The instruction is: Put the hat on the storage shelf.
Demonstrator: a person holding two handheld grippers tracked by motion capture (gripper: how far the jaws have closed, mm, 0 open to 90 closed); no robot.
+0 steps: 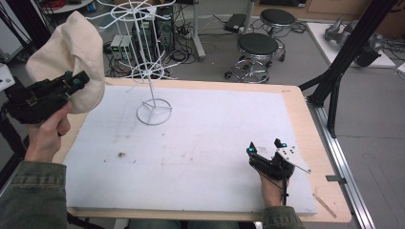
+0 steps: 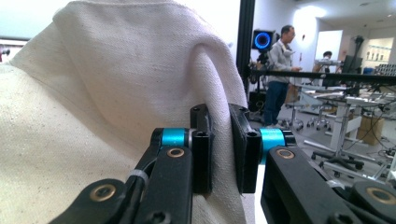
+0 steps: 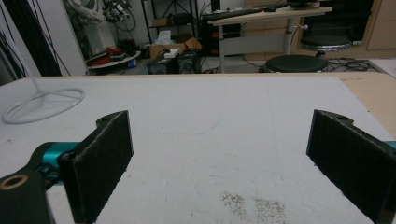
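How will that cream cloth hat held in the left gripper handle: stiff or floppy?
Probably soft: the hat creases where the left gripper pinches it. It likely keeps some shape, since its crown stays domed in the high view. The woven cloth looks unlikely to slip.

Cream hat is coarse woven matt cloth; stand is white-coated wire; table edge is pale wood.
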